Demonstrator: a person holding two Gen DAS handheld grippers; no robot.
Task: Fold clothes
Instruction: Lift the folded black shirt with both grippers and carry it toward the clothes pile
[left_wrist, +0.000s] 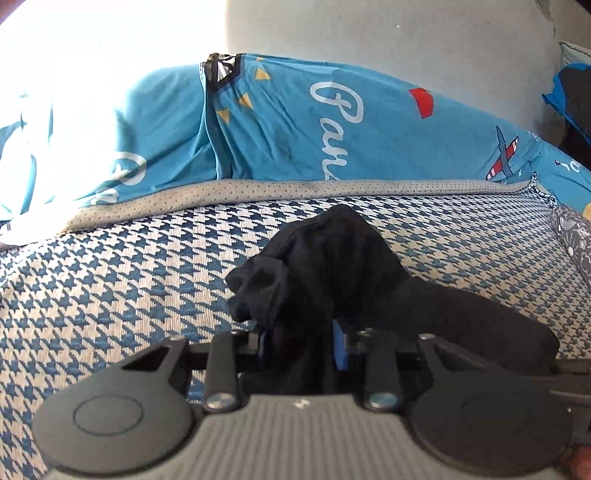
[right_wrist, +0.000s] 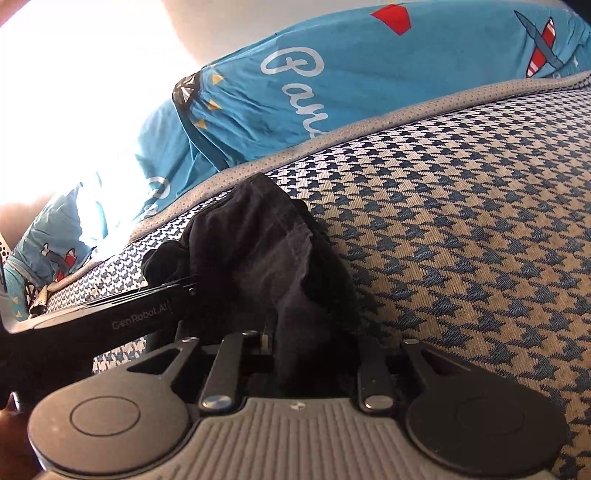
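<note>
We see a bed or couch surface covered in a blue-and-cream houndstooth cover (left_wrist: 110, 280), edged at the back by a grey dotted trim (left_wrist: 258, 188), with bright glare washing out the upper left of both views. Nearest to us, the left gripper (left_wrist: 301, 345) has its jaws drawn in on a bunched black garment (left_wrist: 325, 258), the blue pads (left_wrist: 340, 345) pressing the cloth from either side. The garment rises in a crumpled peak just ahead of the fingers and trails off to the right across the cover. From the right wrist view, the right gripper (right_wrist: 310, 354) is likewise clamped on the same dark cloth (right_wrist: 258, 240), which fills the gap between its jaws and hides the fingertips. The left tool's black body crosses in from the left there and touches the heap. Beyond the trim lies a turquoise quilt (left_wrist: 295, 125) printed with white script, red shapes and small aeroplanes. At the far right sit a grey patterned pillow (left_wrist: 572, 236) and a pale wall (left_wrist: 406, 33) behind
</note>
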